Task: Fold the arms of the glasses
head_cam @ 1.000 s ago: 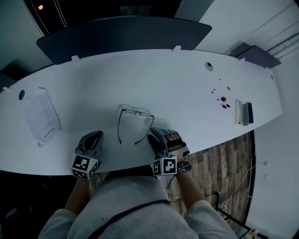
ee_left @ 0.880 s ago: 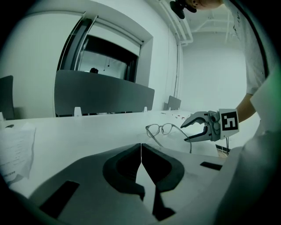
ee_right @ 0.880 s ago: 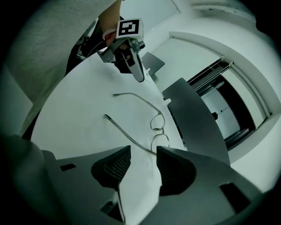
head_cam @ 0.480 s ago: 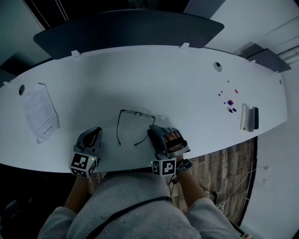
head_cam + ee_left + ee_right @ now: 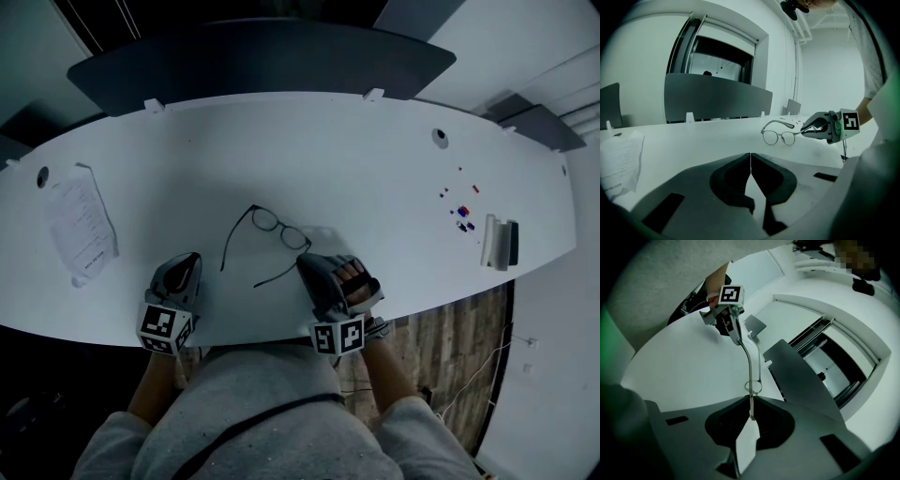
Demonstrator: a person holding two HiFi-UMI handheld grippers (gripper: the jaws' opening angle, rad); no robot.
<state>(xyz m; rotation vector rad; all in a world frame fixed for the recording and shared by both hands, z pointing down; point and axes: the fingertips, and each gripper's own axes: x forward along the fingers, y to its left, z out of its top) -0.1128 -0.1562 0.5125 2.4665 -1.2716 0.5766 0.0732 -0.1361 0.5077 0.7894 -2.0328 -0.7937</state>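
Observation:
Thin dark-framed glasses with both arms spread are near the front of the white table. My right gripper is closing its jaws, and the pads pinch the right arm of the glasses close to the lenses. The lenses stand upright off the table, and the other arm curves away behind them. My left gripper rests on the table left of the glasses, apart from them. It is shut with nothing between its fingers.
A printed paper sheet lies at the table's left end. Small coloured bits and a grey-and-dark block sit at the right end. A dark partition runs along the far edge. The near table edge is just below both grippers.
The glasses have swung round on the table, the lens end turning toward the right gripper and the left arm's tip swinging left. The left gripper has barely moved.

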